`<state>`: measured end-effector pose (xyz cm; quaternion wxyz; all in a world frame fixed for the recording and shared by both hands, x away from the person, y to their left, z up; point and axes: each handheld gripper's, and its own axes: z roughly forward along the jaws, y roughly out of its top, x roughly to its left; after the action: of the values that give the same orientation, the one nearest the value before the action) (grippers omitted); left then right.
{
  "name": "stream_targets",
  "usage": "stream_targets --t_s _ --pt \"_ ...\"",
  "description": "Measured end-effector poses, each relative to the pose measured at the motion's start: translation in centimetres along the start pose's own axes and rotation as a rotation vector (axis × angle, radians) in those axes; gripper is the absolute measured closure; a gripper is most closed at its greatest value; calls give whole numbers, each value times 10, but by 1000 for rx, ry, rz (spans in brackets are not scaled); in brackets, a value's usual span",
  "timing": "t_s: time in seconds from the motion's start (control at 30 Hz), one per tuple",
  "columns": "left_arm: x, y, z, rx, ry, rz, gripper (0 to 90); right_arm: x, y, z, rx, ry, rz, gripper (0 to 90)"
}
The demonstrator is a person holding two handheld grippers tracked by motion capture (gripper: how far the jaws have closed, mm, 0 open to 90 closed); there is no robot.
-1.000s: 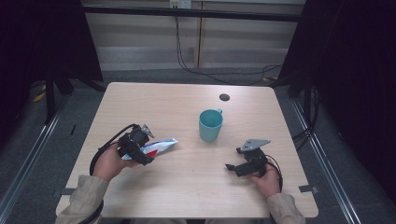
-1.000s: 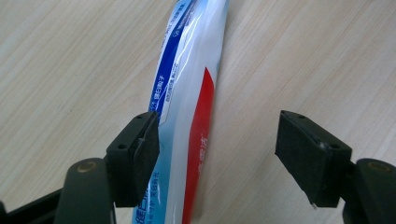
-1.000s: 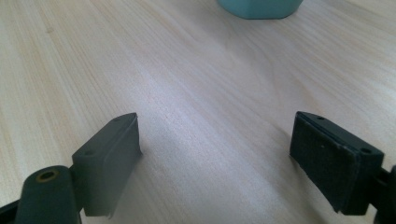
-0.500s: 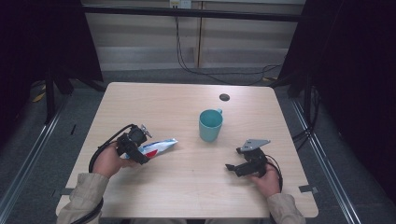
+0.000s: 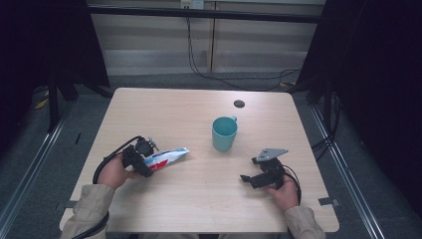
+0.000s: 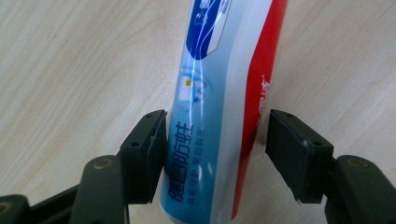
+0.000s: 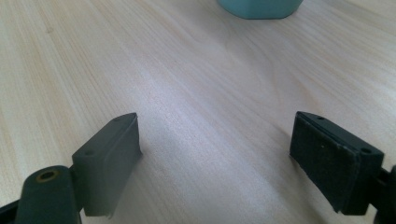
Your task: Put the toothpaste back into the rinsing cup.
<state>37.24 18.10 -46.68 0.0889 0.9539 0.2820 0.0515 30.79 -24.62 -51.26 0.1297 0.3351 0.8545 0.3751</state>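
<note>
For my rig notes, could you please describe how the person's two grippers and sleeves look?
Both grippers are black, each with two blocky jaws carrying flat pads. The left gripper trails a black cable looping past the wrist. The right gripper carries a grey three-cornered plate on top and also trails a black cable. The person wears beige sleeves.

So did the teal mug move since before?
No. The teal mug sits at the same spot on the table, just below the dark round hole.

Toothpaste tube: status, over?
Left gripper closing around toothpaste tube, one pad touching, other just clear. Right gripper open, idle on table. Teal mug well clear.
</note>
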Motion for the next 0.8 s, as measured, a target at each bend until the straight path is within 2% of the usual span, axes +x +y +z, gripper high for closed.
stream_targets --t_s 0.1,0.13,0.23,0.33,0.37,0.5,0.6,0.67,0.77,0.8 --pt "1 -2 1 -5 6 -8 437 0 0 0 -1 0 -1 155" --pt "1 -2 1 -5 -1 -15 454 0 0 0 0 0 -1 155" --pt "2 -1 0 10 -23 0 494 0 0 0 0 0 0 155" --pt "0 0 -1 23 -36 -3 588 0 0 0 0 0 -1 155" --pt "0 1 -1 29 -31 9 612 0 0 0 0 0 0 154" --pt "-5 1 -4 26 -14 3 691 0 0 0 0 0 0 155" --pt "-7 2 -6 29 -2 11 713 0 0 0 0 0 0 155" --pt "-9 2 -6 14 10 17 720 0 0 0 0 0 1 155" --pt "-10 4 -8 -4 -23 -8 722 0 0 0 0 0 0 155" --pt "-11 5 -9 -12 -15 1 722 0 0 0 0 0 0 155"
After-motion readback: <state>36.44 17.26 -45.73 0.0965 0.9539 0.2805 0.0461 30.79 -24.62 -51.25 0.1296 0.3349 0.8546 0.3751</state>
